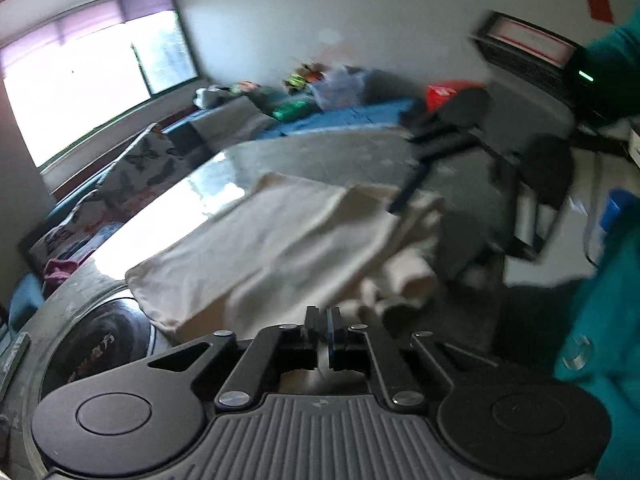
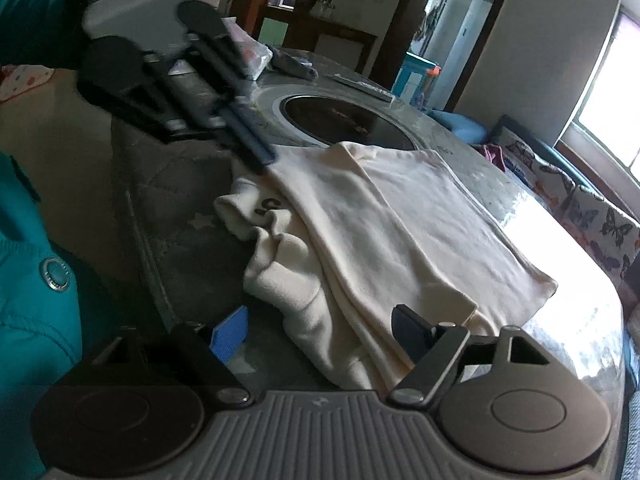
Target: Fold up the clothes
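A cream garment lies folded lengthwise on the round grey table, with its bunched sleeves and collar toward the person. My left gripper has its jaws nearly together, and its tips pinch the garment's edge near the collar. At the near hem my right gripper stands open. Its blue-padded finger is over bare table and the other finger over the cloth, neither pressing. The left wrist view shows one right finger at the garment's far end.
A black cooktop is set into the table just past the garment. A person's teal jacket is close by. A sofa with butterfly cushions runs along the window side. Bags and clutter sit on the table's far end.
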Available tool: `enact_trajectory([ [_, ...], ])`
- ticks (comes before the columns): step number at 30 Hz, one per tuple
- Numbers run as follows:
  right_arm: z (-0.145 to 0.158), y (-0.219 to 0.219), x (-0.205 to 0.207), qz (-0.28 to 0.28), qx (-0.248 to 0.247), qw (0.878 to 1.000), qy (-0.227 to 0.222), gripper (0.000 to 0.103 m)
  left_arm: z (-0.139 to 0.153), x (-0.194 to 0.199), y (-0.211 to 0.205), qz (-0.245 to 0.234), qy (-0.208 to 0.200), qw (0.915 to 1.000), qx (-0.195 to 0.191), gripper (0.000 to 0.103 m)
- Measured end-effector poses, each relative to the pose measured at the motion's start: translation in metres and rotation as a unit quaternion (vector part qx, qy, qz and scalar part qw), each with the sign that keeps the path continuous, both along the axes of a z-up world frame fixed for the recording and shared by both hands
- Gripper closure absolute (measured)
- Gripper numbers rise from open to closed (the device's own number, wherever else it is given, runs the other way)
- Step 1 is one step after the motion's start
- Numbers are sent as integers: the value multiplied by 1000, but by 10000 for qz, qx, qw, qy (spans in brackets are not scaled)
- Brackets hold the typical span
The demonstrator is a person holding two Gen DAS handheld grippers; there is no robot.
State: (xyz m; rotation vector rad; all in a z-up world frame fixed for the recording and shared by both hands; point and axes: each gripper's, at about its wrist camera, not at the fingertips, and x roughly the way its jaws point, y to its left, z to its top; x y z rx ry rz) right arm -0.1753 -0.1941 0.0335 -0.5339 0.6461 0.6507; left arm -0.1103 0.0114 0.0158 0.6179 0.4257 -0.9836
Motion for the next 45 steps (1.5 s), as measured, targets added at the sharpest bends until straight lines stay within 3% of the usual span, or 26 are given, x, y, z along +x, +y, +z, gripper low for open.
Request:
enact_trajectory([
  [2, 0, -1, 5, -65, 113, 9999, 82, 31, -5, -12, 2, -146, -116, 9996, 192, 70],
  [4, 1, -5, 11, -184, 306, 9992, 205, 35, -11, -20, 0, -301, -265, 9986, 342, 57],
  [9, 8, -15, 25, -506, 724, 9954, 381, 39, -29, -31, -9, -531, -562, 9950, 628, 55],
  [10, 9, -18, 27, -570, 789, 9944, 415, 39, -32, -30, -11, -525, -539, 9950, 658, 61],
  [11, 9, -19, 27, -606, 798, 9941, 408, 39, -35, -28, -13, -519, -513, 9950, 688, 80],
  [14, 9, -18, 24, -558, 690, 9954, 349, 38, -31, -21, -13, -432, -363, 9971, 516, 95],
  [16, 10, -16, 19, -454, 591, 9968, 281, 36, -23, -17, -10, -333, -304, 9985, 309, 96],
  [18, 11, -13, 12, -263, 490, 9983, 199, 27, -10, -6, -7, -38, -82, 9999, -45, 96],
  [21, 9, -8, 6, -61, 323, 9994, 76, 26, 5, 12, -5, 336, 186, 9982, -452, 96],
  [26, -2, 0, 7, 18, 191, 9998, -45, 25, 12, 40, -12, 647, 536, 9939, -714, 96],
  [28, -4, 0, 13, -54, 261, 9996, -8, 30, 9, 47, -13, 739, 649, 9926, -711, 96],
  [31, -4, -3, 25, -183, 482, 9984, 215, 64, 6, 52, -9, 845, 778, 9905, -752, 95],
  [34, 1, -11, 37, -408, 873, 9941, 502, 77, 6, 45, -1, 853, 738, 9907, -755, 89],
  [35, 4, -14, 40, -445, 1017, 9921, 583, 85, 7, 41, 2, 842, 699, 9912, -745, 81],
  [38, 12, -21, 46, -586, 1320, 9870, 707, 88, 7, 25, 10, 750, 486, 9941, -608, 60],
  [40, 16, -24, 48, -640, 1459, 9844, 742, 89, 3, 14, 13, 663, 282, 9964, -442, 54],
  [45, 21, -26, 49, -669, 1549, 9830, 721, 91, -17, 7, 7, 606, -133, 9980, 119, 51],
])
